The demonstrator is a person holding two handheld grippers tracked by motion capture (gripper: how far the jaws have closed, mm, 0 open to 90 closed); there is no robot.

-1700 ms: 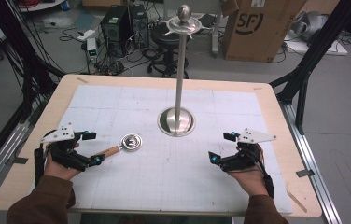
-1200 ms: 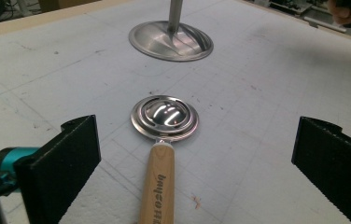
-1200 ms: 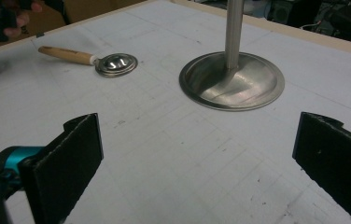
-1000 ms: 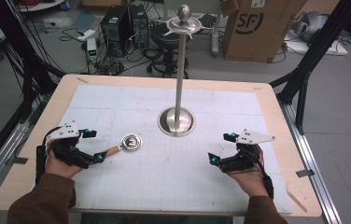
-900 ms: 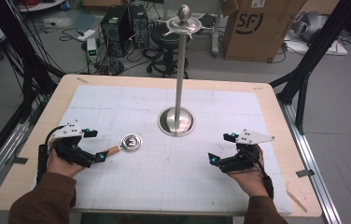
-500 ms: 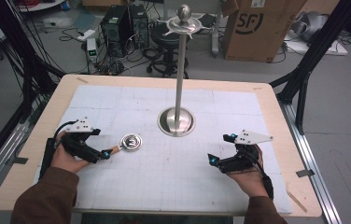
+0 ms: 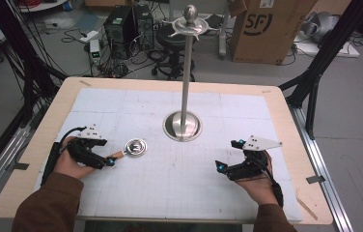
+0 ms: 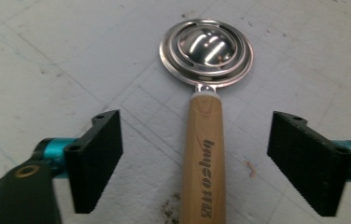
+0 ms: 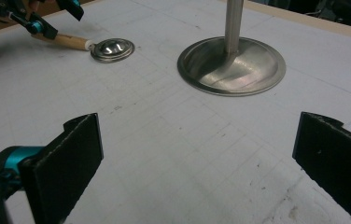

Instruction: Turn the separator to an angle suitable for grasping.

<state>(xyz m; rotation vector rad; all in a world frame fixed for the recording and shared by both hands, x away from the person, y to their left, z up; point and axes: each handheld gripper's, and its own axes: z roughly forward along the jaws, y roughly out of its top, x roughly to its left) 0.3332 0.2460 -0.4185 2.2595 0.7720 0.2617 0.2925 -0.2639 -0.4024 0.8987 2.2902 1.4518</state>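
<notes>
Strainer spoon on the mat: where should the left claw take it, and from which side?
Grip the wooden handle, not the round metal head. The spoon lies flat; come from above at the handle's free end, so the left claw straddles it.

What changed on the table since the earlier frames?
The left gripper moved in toward the utensil, a round metal head on a wooden handle, and now straddles the handle. Its jaws have just been closing, but the pads stand clear of the wood, so nothing is gripped. The utensil, the metal stand and the right gripper, open, stayed put.
</notes>
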